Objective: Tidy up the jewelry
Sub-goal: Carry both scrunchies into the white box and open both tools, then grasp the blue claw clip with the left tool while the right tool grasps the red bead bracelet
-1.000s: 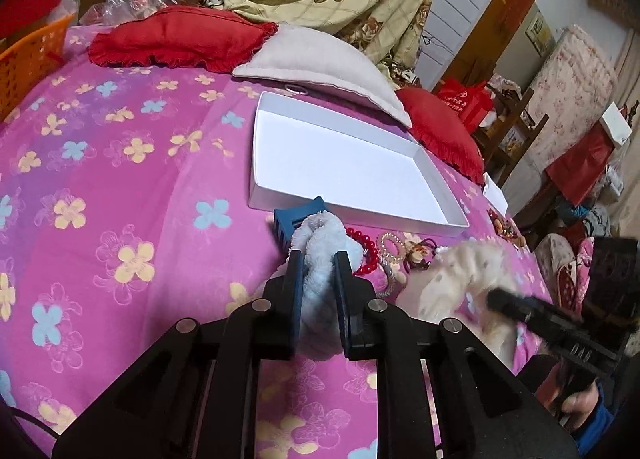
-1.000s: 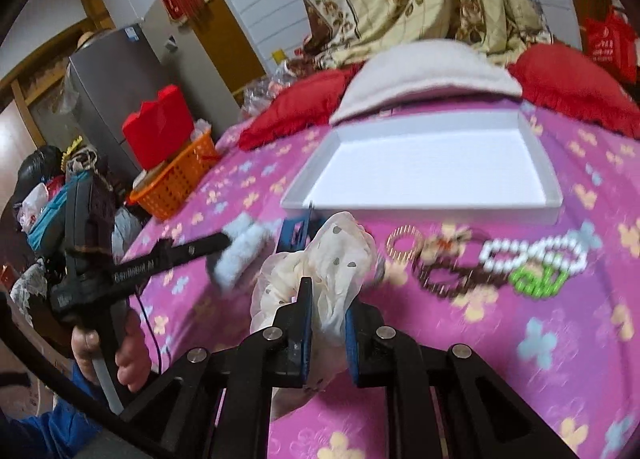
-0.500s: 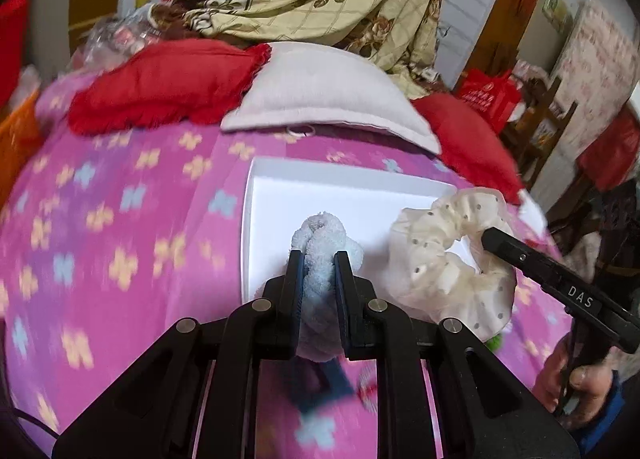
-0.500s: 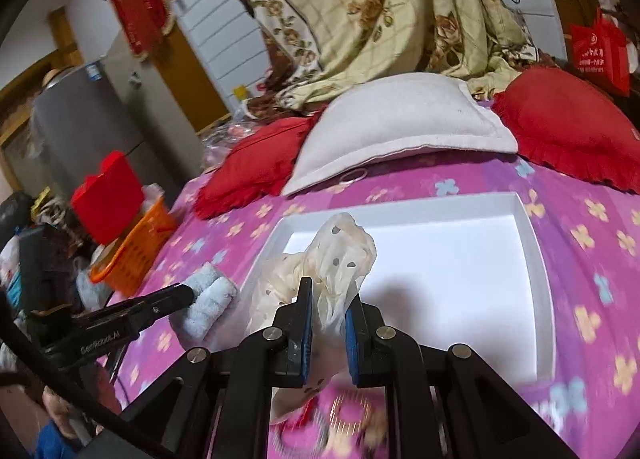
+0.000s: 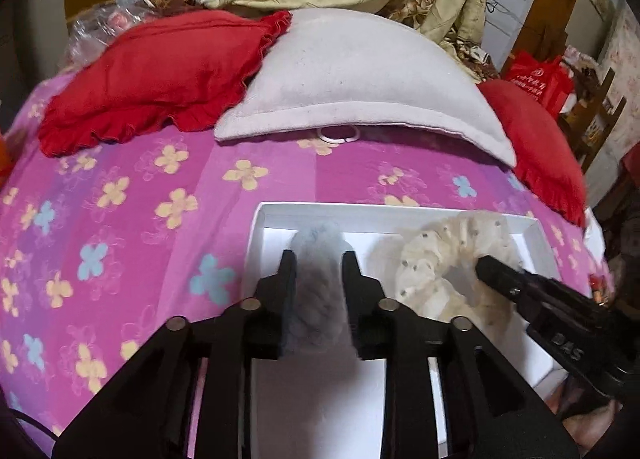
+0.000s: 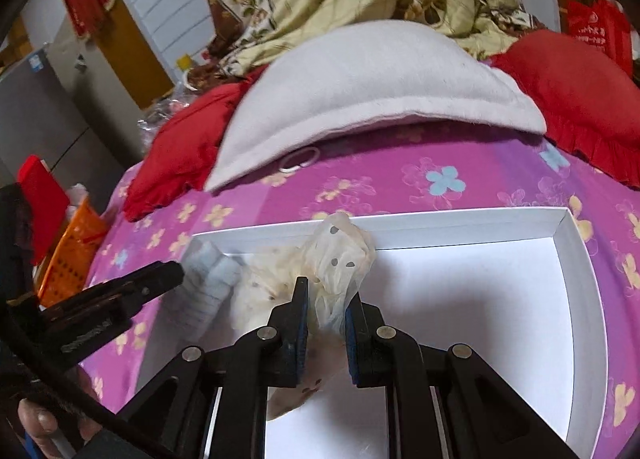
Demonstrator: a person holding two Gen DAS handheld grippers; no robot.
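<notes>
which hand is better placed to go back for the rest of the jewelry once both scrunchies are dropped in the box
Probably right. Both grippers' jaws are opening over the white box, the left gripper around the blue scrunchie, the right gripper around the cream scrunchie. Neither view shows the remaining jewelry, so it's a toss-up.

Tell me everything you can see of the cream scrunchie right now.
The cream scrunchie is a ruffled ring of thin, sheer-looking fabric with small dark dots. It sits crumpled over the white box, near the far left corner, beside the fluffy pale blue scrunchie. One fold stands up between the jaws of the right hand-held gripper, which are opening; whether the pads still press it is unclear. The rest slumps toward the box floor.
</notes>
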